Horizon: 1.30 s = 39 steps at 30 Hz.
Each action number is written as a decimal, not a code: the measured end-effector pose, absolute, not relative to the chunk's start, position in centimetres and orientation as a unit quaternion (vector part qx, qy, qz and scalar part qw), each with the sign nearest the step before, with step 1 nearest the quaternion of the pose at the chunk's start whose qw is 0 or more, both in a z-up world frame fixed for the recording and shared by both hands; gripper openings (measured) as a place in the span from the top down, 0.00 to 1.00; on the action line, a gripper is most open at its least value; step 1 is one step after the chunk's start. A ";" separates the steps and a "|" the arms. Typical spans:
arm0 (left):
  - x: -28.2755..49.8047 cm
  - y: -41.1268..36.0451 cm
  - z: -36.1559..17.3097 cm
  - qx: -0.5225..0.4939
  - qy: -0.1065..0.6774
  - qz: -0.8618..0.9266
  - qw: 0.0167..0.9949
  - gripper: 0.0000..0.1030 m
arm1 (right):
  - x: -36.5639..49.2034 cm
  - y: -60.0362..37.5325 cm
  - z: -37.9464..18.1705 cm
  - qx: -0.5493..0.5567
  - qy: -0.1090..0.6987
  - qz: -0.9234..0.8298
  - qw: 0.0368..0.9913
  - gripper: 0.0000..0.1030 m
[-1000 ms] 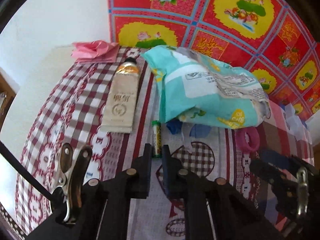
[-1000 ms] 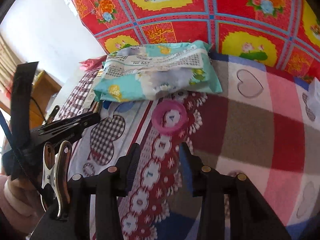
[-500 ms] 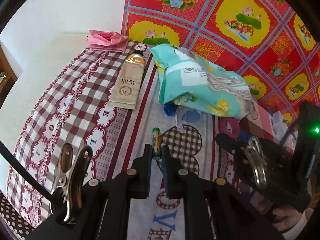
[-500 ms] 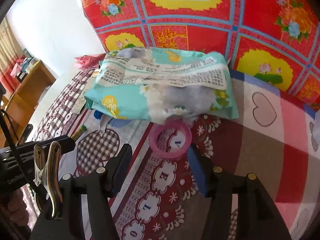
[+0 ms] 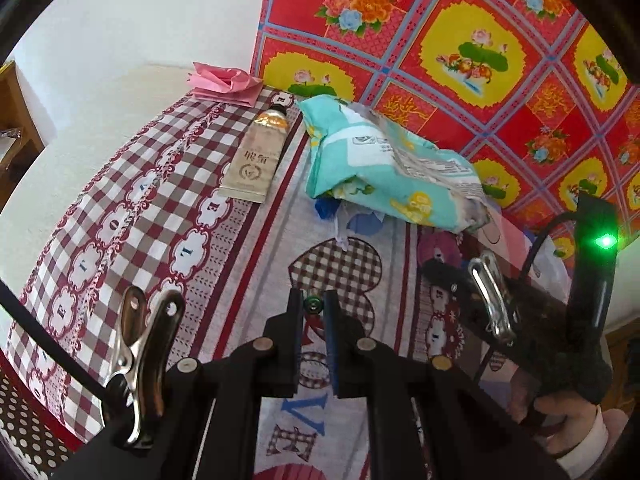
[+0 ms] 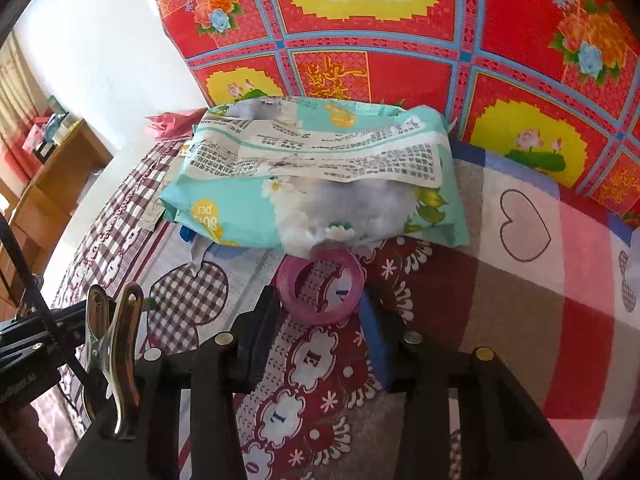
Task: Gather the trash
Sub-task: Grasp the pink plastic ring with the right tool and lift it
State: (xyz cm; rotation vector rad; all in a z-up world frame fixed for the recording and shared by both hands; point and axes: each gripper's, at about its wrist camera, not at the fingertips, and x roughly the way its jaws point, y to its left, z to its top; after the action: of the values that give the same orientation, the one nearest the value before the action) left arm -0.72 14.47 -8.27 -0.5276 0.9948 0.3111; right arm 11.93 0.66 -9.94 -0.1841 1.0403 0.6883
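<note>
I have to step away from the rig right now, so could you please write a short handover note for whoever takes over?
Left hand-held gripper: shut on the small green battery, lifted off the bedspread.
Right hand-held gripper: jaws closing around the pink ring, which lies flat beside the teal wipes pack; contact not clear yet.
Done: battery picked up.
Left: secure the ring, then the beige tube, pink paper, wipes pack and the blue scraps under it. No bin is in view.
</note>
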 end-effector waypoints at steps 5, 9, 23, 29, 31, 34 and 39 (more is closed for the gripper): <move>-1.1 13.4 -7.4 -0.246 0.462 0.145 0.840 0.90 | 10.6 -0.8 -9.5 -0.081 0.493 0.333 0.799 0.60; -1.3 12.5 -6.7 -0.248 0.456 0.149 0.842 0.90 | 9.2 -2.5 -8.8 -0.079 0.495 0.341 0.796 0.60; -1.5 4.7 -3.7 -0.239 0.446 0.132 0.852 0.90 | 5.9 -10.5 -4.5 -0.048 0.479 0.361 0.799 0.60; -1.0 0.4 -2.5 -0.232 0.440 0.105 0.861 0.90 | 5.3 -15.4 -2.8 -0.029 0.470 0.352 0.809 0.60; -0.8 -1.1 -2.2 -0.232 0.440 0.092 0.863 0.90 | 5.1 -17.6 -2.3 -0.016 0.469 0.345 0.813 0.60; -0.3 -3.7 -1.8 -0.228 0.444 0.075 0.863 0.90 | 5.0 -20.6 -1.9 -0.001 0.468 0.334 0.818 0.60; 1.1 -7.9 -1.3 -0.216 0.450 0.047 0.865 0.90 | 4.7 -25.1 -2.2 0.015 0.470 0.315 0.824 0.60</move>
State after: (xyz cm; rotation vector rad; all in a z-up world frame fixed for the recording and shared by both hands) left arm 1.14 -7.90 -1.28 -0.4523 0.9431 0.0979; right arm 4.68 -25.14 -2.20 0.0309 1.0002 0.6687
